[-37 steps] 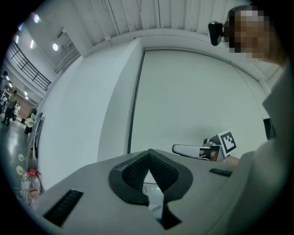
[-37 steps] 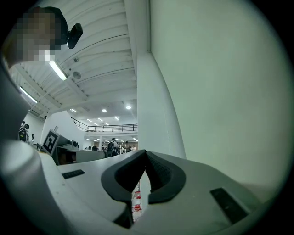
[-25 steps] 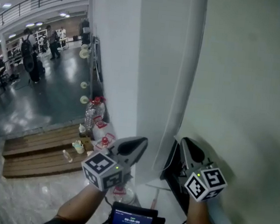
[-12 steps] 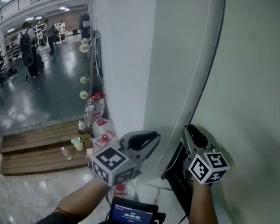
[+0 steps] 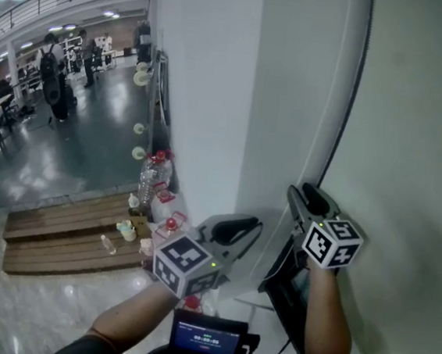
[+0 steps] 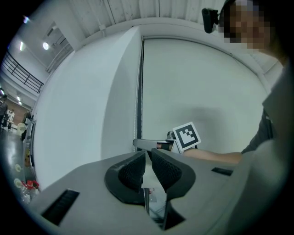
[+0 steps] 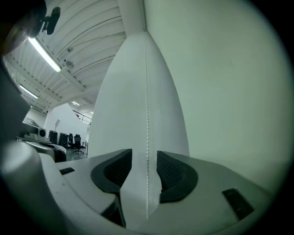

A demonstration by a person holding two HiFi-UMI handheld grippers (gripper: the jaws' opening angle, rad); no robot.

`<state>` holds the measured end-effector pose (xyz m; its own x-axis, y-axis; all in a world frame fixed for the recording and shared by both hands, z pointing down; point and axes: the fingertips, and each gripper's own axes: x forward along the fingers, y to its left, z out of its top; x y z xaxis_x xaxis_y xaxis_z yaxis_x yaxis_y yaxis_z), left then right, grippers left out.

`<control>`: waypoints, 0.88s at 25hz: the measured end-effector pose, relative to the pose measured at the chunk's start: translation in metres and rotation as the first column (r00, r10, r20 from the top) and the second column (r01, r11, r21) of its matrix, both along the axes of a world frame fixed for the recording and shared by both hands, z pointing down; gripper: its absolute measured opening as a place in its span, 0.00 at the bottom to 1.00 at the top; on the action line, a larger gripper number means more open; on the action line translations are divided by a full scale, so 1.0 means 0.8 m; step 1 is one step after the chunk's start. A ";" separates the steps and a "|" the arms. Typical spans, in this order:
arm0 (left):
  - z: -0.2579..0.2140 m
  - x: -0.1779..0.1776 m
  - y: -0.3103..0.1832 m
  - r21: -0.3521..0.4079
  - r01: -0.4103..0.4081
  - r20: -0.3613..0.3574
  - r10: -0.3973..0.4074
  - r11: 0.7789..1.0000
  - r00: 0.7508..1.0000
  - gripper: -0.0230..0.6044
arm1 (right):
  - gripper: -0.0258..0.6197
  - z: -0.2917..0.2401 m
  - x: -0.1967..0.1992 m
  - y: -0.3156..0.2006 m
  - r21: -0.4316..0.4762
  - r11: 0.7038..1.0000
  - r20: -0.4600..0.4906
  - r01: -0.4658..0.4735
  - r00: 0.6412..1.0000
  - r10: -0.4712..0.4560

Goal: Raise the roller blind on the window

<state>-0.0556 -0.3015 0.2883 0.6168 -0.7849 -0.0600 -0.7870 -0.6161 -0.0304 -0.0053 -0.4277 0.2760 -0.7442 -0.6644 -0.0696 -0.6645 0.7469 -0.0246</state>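
The pale roller blind (image 5: 412, 153) hangs down over the window at the right. Its white bead chain (image 7: 147, 114) drops along the blind's left edge, beside a white pillar (image 5: 206, 92). My right gripper (image 5: 299, 194) points at that edge and its jaws have just been opening. In the right gripper view (image 7: 144, 158) the chain runs between the wide-apart pads without touching them. My left gripper (image 5: 251, 230) is lower and to the left. Its jaws (image 6: 148, 156) stand a narrow gap apart, with the chain (image 6: 137, 114) ahead of them. The right gripper's marker cube (image 6: 186, 136) shows beyond.
A dark sill (image 5: 288, 289) runs under the blind. Several bottles (image 5: 154, 177) stand on the floor by the pillar, next to low wooden platforms (image 5: 66, 234). People (image 5: 55, 76) stand far off in the hall. A small screen (image 5: 208, 340) hangs at my chest.
The right gripper has moved up the picture along the blind's edge and spread its jaws. The left gripper has shifted right, and its shut jaws have parted a little.
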 end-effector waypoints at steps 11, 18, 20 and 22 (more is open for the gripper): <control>0.004 -0.004 -0.010 -0.009 -0.002 0.017 0.002 1.000 1.000 0.10 | 0.05 0.002 -0.009 -0.011 0.005 0.998 -0.006 0.065 0.998 -0.065; -0.008 0.004 -0.014 0.013 -0.041 0.010 0.041 0.999 0.999 0.10 | 0.04 0.000 -0.001 0.033 0.016 0.989 -0.029 0.145 0.989 -0.144; -0.017 0.006 -0.016 0.020 -0.049 -0.007 0.049 0.999 0.999 0.10 | 0.04 0.001 0.006 0.048 0.015 0.986 -0.028 0.169 0.985 -0.168; -0.027 0.010 -0.018 0.026 -0.062 -0.019 0.063 0.998 0.998 0.10 | 0.04 0.003 0.012 0.061 0.014 0.982 -0.027 0.191 0.981 -0.190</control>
